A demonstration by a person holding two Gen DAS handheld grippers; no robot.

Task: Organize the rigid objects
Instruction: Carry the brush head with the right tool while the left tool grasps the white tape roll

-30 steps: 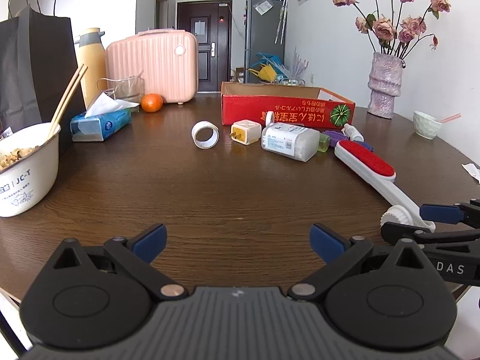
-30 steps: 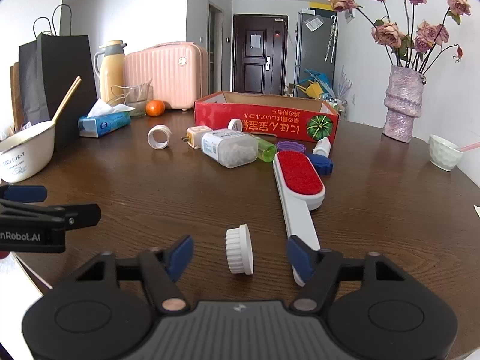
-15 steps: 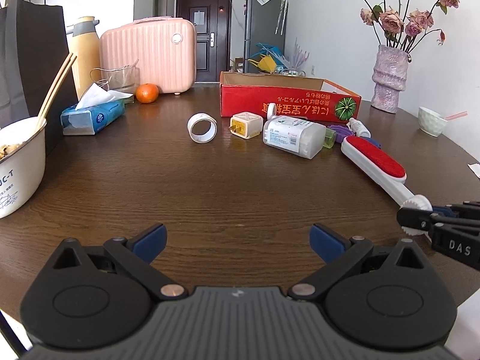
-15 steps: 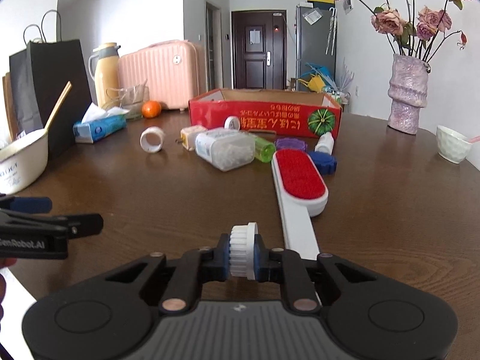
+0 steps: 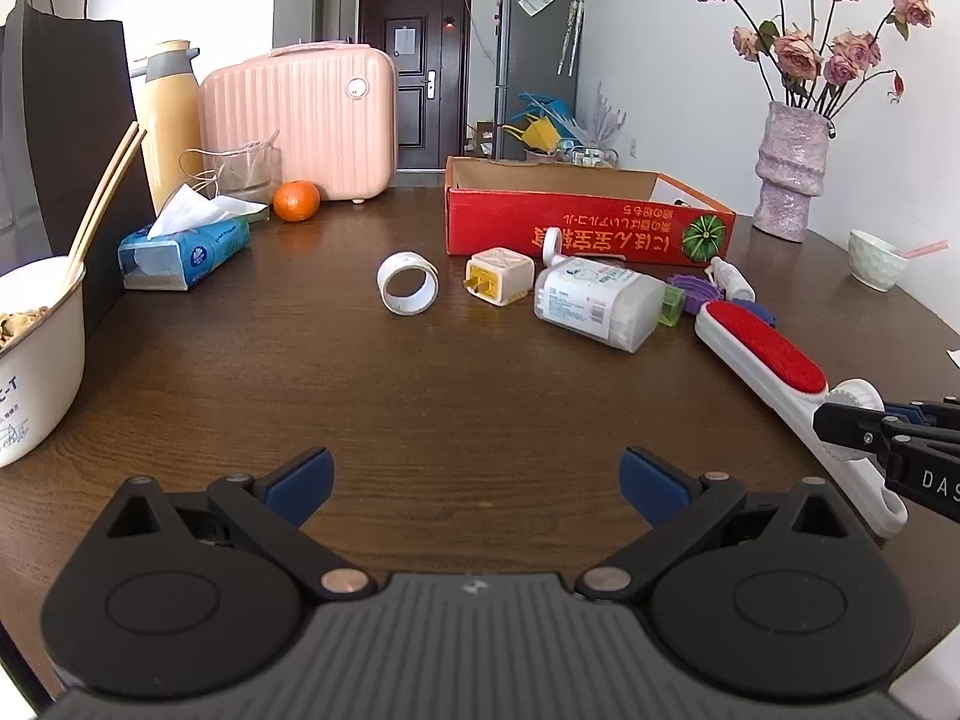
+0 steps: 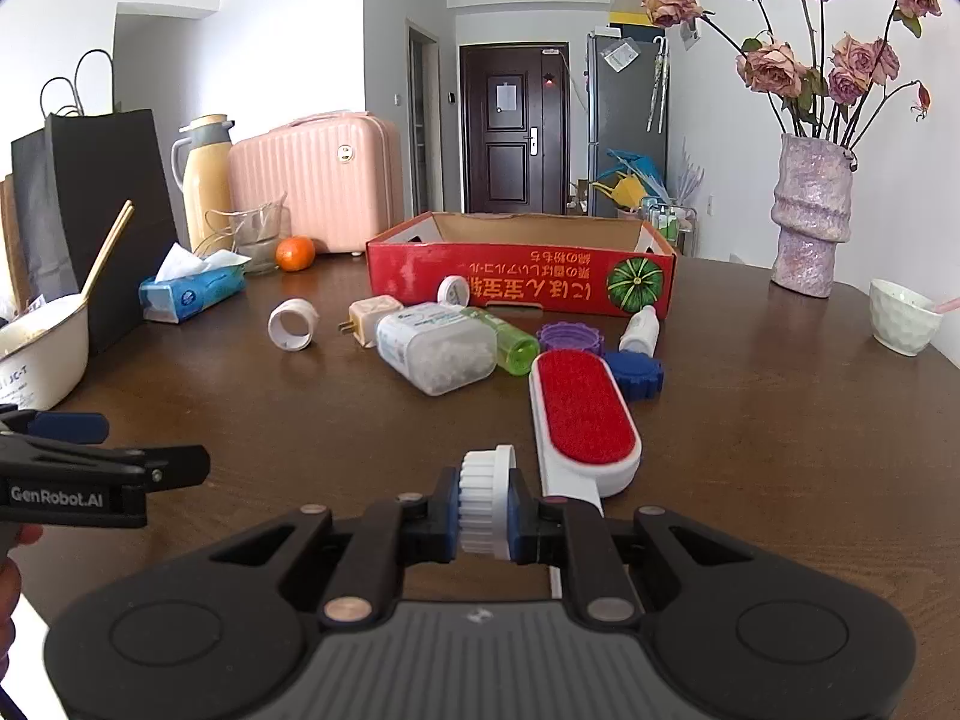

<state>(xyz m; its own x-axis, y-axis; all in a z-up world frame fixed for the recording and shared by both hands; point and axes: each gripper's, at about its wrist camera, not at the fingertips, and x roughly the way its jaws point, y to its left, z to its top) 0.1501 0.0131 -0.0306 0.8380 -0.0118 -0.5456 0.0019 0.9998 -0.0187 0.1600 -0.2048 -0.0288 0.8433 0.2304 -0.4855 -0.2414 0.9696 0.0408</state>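
Observation:
My right gripper (image 6: 483,519) is shut on a white ribbed cap (image 6: 483,489) and holds it above the table, beside the handle of a red and white lint brush (image 6: 583,420). It also shows at the right of the left wrist view (image 5: 864,426). My left gripper (image 5: 474,480) is open and empty over bare table. A red cardboard box (image 6: 516,276) stands open at the back. In front of it lie a white ring (image 6: 292,324), a plug adapter (image 6: 372,318), a cotton swab box (image 6: 438,351), a green bottle (image 6: 510,345), a purple cap (image 6: 569,337) and a blue cap (image 6: 636,375).
At the left stand a white bowl with chopsticks (image 5: 36,354), a tissue pack (image 5: 183,249), an orange (image 5: 296,200), a thermos (image 5: 171,144), a black bag (image 5: 54,120) and a pink case (image 5: 300,120). A vase of roses (image 6: 810,216) and a small cup (image 6: 903,324) stand at the right.
My right gripper closed on the white ribbed cap and lifted it off the table. My left gripper stayed open and has hardly moved.

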